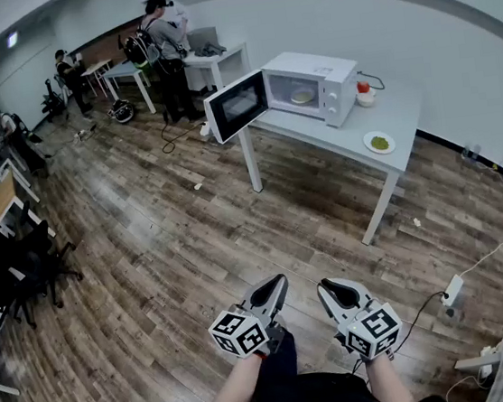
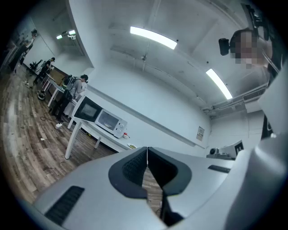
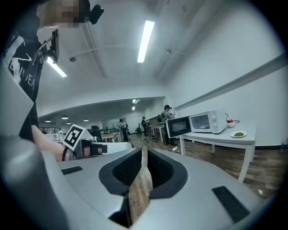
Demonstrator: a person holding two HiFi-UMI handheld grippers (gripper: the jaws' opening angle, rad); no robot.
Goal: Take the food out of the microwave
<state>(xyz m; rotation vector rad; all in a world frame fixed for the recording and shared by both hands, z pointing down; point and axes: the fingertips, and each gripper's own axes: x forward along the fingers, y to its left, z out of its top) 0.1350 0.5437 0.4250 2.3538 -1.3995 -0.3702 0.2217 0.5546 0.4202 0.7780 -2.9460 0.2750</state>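
While held forward, left tongs (image 1: 279,280), right tongs (image 1: 325,285) (shut).

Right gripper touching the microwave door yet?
Apart. Head view: right gripper sits low by the person, with floor between it and the open microwave door.

Left hand-held gripper (image 1: 278,281), right one (image 1: 325,285): closed

One white microwave oven (image 1: 315,88), one grey desk (image 1: 405,117), one pale plate inside the oven (image 1: 302,97), one white plate of green food (image 1: 379,142), one small white bowl holding something red (image 1: 365,95). Two grey grippers: left gripper (image 1: 279,281), right gripper (image 1: 325,286). Three people: standing person (image 1: 164,42), second person (image 1: 69,70), third person (image 1: 4,130); one white power strip (image 1: 452,290).
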